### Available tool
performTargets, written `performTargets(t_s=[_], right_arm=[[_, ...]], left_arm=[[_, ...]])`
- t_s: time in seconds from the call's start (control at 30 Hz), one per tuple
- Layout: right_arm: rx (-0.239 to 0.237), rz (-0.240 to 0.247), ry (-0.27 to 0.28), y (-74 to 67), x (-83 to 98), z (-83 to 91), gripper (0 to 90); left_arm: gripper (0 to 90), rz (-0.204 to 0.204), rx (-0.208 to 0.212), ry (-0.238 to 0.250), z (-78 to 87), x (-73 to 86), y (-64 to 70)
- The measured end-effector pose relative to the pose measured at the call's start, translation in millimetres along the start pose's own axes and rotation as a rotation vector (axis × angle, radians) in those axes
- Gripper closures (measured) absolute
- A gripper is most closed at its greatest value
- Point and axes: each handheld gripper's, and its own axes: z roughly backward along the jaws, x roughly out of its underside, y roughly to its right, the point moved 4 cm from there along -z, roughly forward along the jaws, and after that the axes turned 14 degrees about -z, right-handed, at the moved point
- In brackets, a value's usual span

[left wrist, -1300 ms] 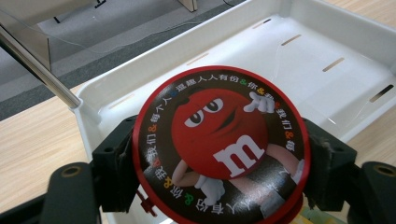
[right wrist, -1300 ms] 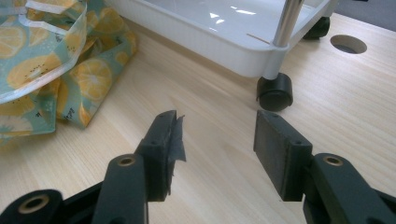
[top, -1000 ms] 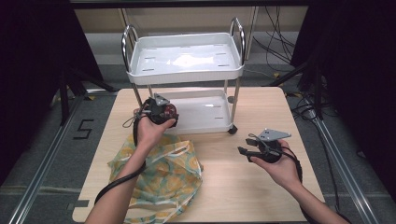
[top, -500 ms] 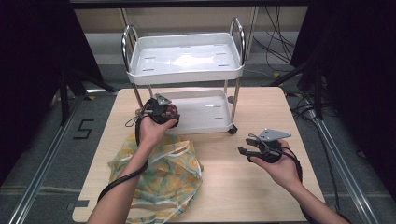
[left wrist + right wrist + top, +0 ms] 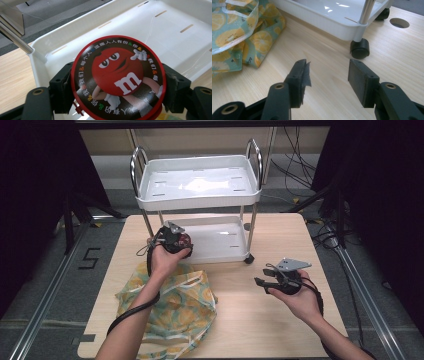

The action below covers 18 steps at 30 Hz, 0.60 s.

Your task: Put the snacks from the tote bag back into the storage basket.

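Observation:
My left gripper is shut on a round red candy tin with a red cartoon character on its lid. The tin hangs over the near left corner of the white cart's lower tray. In the high view the left gripper sits at the lower tray's left edge. My right gripper stands open with nothing between its pads, low over the wooden table. In the high view that right gripper points left, to the right of the bag.
A two-tier white cart with chrome handles stands on the table's far half; one black caster is just ahead of my right gripper. A yellow lemon-print bag lies crumpled at the front left. A round hole is in the tabletop.
The left hand with the tin has edged slightly to the right, toward the lower tray. The right hand has kept still.

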Motion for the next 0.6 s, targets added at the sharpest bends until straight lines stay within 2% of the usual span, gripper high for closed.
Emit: performTargets(t_s=[0.27,0.3,0.4,0.6], right_arm=[[-0.003,-0.006,-0.003,-0.7,0.4,-0.6,50.4],[-0.001,0.022,0.007,0.7,0.0,-1.8,50.4],[-0.002,-0.005,-0.005,-0.6,0.5,-0.7,50.3],[-0.002,0.003,0.001,0.1,0.4,-1.2,50.3]], left_arm=[[25.4,0.010,0.002,-0.009,-3.8,4.5,0.6],[25.4,0.010,0.004,-0.012,-4.2,5.1,0.5],[25.4,0.017,0.008,-0.017,-5.6,6.4,1.4],[25.4,0.019,0.013,-0.024,-7.9,8.9,2.2]])
